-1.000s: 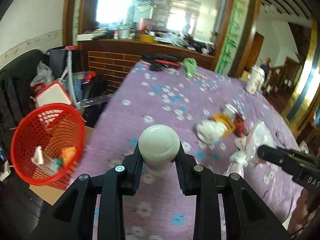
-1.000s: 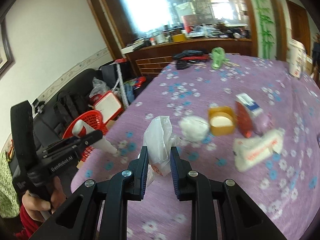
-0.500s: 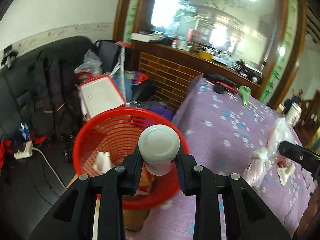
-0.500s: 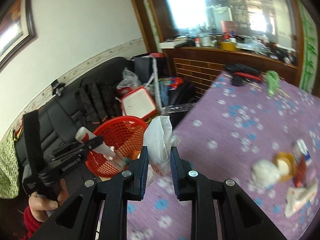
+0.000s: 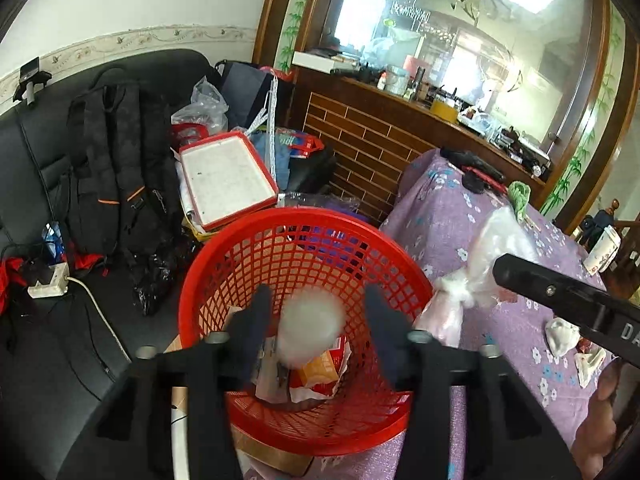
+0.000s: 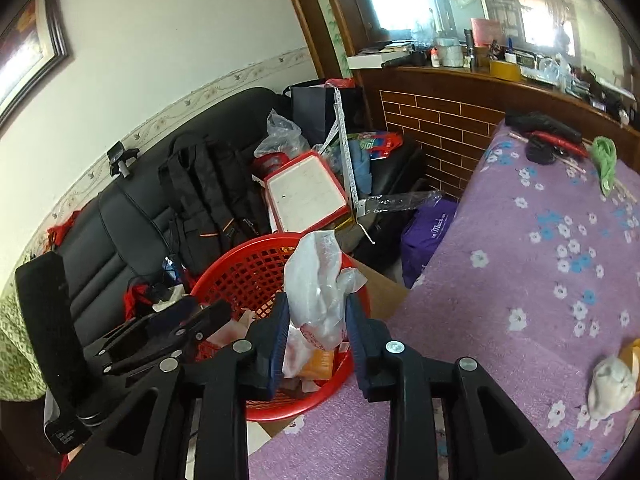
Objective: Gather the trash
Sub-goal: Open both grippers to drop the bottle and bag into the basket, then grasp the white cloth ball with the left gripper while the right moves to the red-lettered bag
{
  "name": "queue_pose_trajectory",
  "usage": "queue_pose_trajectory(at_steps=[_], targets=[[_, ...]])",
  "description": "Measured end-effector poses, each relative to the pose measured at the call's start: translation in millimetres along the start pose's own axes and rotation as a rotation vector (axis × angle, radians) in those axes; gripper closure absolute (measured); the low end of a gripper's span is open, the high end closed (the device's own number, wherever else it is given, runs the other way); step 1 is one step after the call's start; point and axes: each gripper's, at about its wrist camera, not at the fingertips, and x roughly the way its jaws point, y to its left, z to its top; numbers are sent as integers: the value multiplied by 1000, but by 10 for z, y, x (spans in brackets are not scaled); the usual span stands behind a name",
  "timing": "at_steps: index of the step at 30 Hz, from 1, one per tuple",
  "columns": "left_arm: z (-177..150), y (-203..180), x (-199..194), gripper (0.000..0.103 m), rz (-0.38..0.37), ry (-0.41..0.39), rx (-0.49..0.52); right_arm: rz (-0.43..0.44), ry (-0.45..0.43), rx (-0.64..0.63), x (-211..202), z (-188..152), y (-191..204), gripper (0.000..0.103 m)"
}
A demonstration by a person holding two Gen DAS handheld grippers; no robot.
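Both tongs are opening over my red basket [image 5: 224, 276]: left tongs [image 5: 314, 320] drop the white bottle [image 5: 312, 330], right tongs [image 6: 316, 320] loosen around the plastic bag [image 6: 320, 292]; next, back to the surface [image 6: 520, 280].

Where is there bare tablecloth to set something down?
Free: the purple cloth between the red basket and the green rag. Crowded: the far edge by the black-and-red tools, the near corner around the white wad, and the sofa.

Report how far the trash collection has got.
Done: wrappers already lie in the red basket. In hand: the left gripper is opening, its white bottle blurred over the basket; the right gripper is opening around a plastic bag. Left: a crumpled tissue on the table.
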Motion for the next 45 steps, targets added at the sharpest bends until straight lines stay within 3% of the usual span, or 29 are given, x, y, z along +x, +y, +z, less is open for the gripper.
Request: queue_pose_trajectory(at_steps=[4, 13, 27, 31, 36, 45], targets=[[-22, -29, -69, 50, -9, -7, -1, -10, -36, 19, -241, -57, -146, 63], [-200, -523, -254, 48, -58, -36, 77, -26, -103, 104, -995, -458, -654, 61], [-217, -1103, -188, 48, -83, 11, 179, -49, -146, 308, -1458, -703, -1437, 60], [-272, -1426, -58, 47, -85, 48, 280, -64, -152, 350, -1563, -801, -1622, 59], [-402, -1898, 40, 45, -140, 90, 379, -120, -181, 409, -1822, -970, -1964, 56], [-744, -2882, 215, 29, -283, 192, 476, -178, -201, 561, -2153, -1407, -2558, 55]])
